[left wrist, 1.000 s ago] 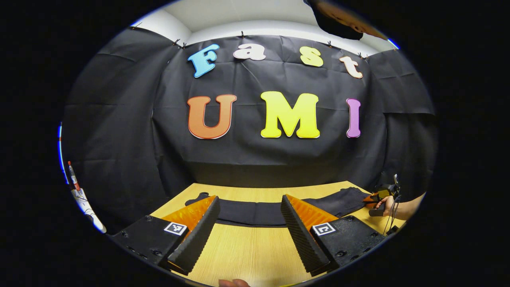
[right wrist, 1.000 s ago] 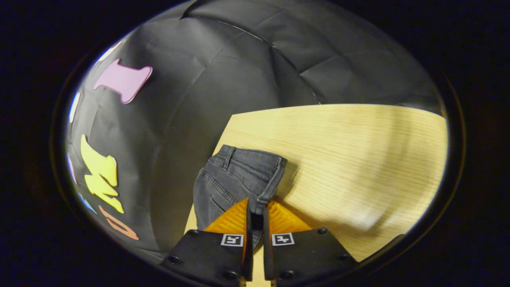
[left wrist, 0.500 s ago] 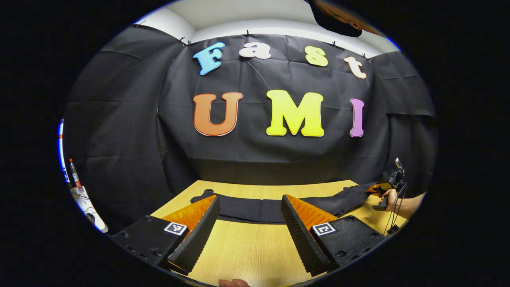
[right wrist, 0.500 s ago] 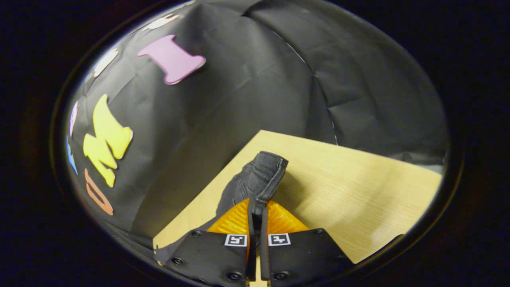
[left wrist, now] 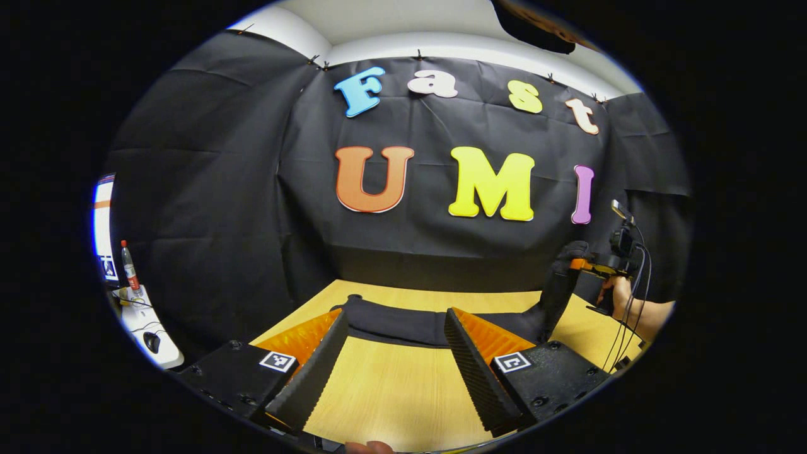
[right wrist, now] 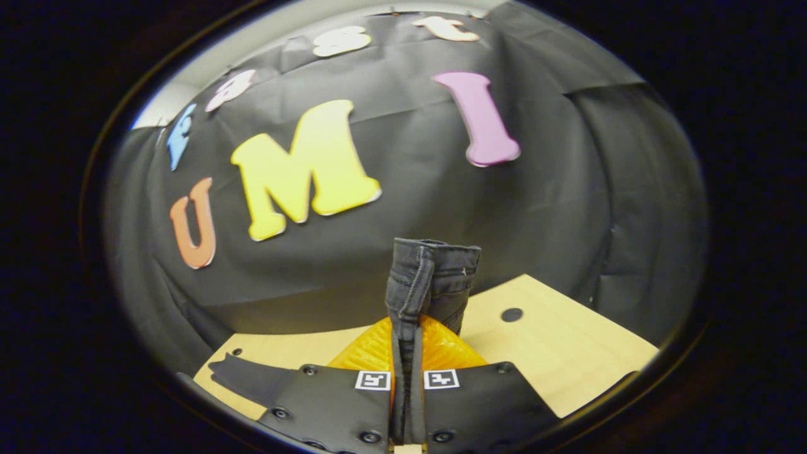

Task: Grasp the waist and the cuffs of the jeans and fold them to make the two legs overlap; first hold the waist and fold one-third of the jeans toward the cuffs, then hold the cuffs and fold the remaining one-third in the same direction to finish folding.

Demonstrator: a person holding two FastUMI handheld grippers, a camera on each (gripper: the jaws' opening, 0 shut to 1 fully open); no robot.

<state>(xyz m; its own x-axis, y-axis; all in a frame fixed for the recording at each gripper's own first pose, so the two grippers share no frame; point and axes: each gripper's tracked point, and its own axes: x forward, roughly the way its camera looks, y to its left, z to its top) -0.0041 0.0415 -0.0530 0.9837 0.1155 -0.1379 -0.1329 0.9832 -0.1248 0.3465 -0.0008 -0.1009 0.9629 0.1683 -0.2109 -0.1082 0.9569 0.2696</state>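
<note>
Denim, dark grey and already doubled leg over leg, lay as a long band across the far side of the wooden table (left wrist: 391, 397) — that was where the jeans (left wrist: 410, 325) rested, cuffs toward the table's left end. At the other end the waist (right wrist: 432, 277) was up off the board, pinched in the right gripper (right wrist: 406, 353), whose two fingers were pressed together on the waistband seam so that the cloth stood upright above them. In the left gripper view that same gripper (left wrist: 589, 268) showed at the far right with a hand (left wrist: 621, 296) behind it, the denim hanging from it in a steep fold down to the table.

The left gripper (left wrist: 394, 353) hovered low over bare wood on the near side of the band, its fingers spread wide and holding nothing.

I judged the step in hand to be the first third-fold. To do it well, the waist should be carried level along the legs toward the cuffs, kept high enough that the hanging part does not drag the rest askew, and laid down square — edges matched to the band beneath. The free gripper could pin the legs near the fold line so they do not slide
</note>
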